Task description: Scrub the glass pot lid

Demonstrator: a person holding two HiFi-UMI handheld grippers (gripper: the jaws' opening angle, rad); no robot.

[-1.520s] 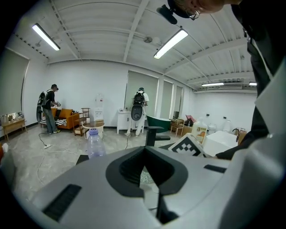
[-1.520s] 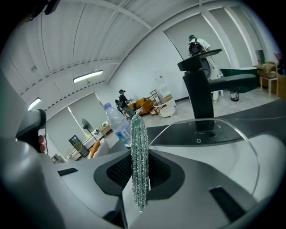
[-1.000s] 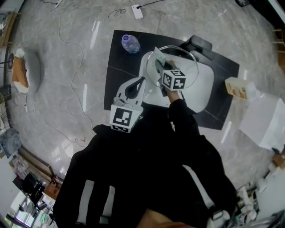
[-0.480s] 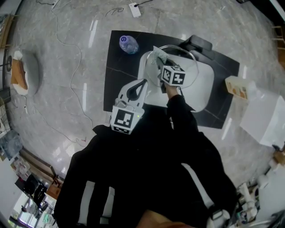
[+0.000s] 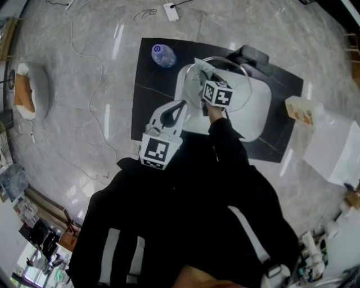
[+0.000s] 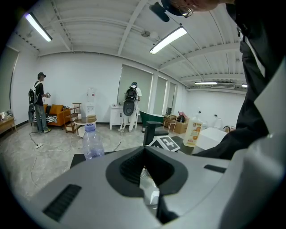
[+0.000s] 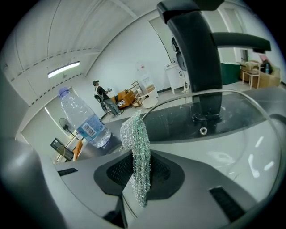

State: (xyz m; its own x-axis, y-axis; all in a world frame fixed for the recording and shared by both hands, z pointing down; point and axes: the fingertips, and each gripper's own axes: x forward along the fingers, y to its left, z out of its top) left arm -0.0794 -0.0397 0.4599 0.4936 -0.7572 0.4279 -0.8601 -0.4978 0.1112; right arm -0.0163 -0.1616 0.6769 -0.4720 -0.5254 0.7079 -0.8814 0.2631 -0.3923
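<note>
"Where is the lid?"
"Just ahead of the right gripper (image 7: 139,179): a clear glass pot lid (image 7: 223,112), metal-rimmed, with a black knob."
"And the scrubber?"
"A silvery-green mesh cloth (image 7: 138,152), pinched upright in those jaws, its top at the lid's rim."

Water bottle (image 5: 163,55) upright on black mat (image 5: 147,90), far-left corner. Carton (image 5: 298,111) just off mat's right edge, white box (image 5: 333,152) near it. Cable (image 5: 90,67) + power strip (image 5: 173,13) on marble.
</note>
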